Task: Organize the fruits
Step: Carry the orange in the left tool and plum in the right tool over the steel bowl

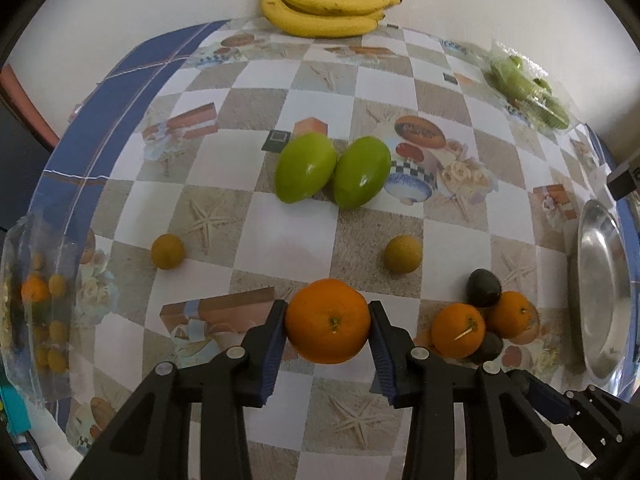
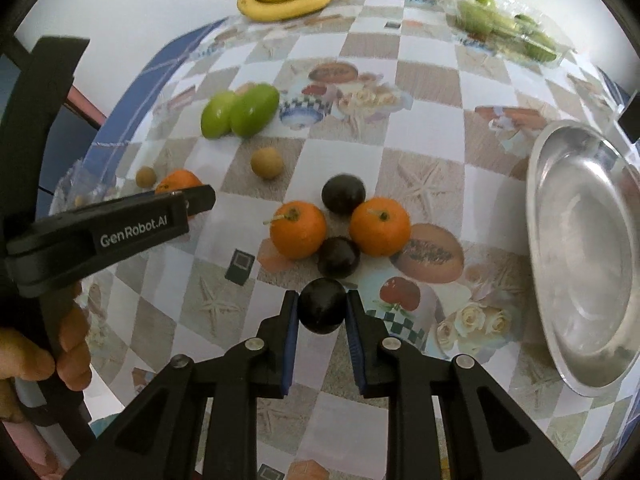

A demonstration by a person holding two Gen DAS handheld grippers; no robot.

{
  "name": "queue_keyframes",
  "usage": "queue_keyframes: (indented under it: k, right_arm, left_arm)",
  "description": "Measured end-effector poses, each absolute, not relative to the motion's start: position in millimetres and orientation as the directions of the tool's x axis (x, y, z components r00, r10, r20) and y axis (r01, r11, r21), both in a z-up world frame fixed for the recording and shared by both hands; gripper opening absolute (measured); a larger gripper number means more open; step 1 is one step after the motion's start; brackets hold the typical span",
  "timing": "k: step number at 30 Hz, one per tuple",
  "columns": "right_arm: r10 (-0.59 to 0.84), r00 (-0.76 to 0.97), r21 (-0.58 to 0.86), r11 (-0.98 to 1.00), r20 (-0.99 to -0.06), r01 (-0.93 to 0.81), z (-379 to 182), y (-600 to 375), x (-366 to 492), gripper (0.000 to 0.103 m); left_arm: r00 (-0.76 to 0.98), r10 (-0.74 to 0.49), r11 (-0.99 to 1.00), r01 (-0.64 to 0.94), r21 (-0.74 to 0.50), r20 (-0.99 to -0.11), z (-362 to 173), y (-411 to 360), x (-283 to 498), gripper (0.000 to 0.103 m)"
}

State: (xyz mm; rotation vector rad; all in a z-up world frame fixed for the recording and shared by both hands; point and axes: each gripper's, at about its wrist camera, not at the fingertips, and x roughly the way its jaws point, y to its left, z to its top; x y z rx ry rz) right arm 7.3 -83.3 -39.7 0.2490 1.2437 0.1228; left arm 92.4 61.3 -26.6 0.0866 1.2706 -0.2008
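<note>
My left gripper is shut on an orange, held just above the checkered tablecloth. My right gripper is shut on a dark round plum. Just beyond it lie two oranges and two more dark plums in a cluster. Two green mangoes rest side by side mid-table. Two small brownish round fruits sit apart in front of the mangoes. A banana bunch lies at the far edge by the wall.
A steel plate sits at the right side of the table. A clear bag of green fruit lies at the far right corner. Another clear bag of small orange and yellow fruits is at the left edge. A person's hand holds the left gripper's handle.
</note>
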Motion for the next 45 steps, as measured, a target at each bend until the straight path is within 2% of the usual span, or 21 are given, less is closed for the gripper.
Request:
queue_keyframes:
  k: [19,35,45]
  right_arm:
    - [0.112,0.451,0.256,0.927,-0.886,0.273,-7.1,-175.9,-4.5,0.024]
    - [-0.051,0.451,0.208,0.838,-0.891,0.504,-5.1,-263.1,-24.2,0.024]
    - [-0.09,0.432,0.212,0.771,-0.897,0.6,-14.7,-303.8,-31.5,0.024]
  left_arm:
    - [0.317,-0.122,0.972,0.231,-0.048,-0.941,7.5,10.1,80.5,0.042]
    - [0.323,-0.225,0.901,0.428,-0.07,-0.92,27.2,-101.7,54.5,0.042]
    - [0.316,-0.282,0.84,0.537,-0.074,-0.906,16.6,-167.0,43.7,0.042]
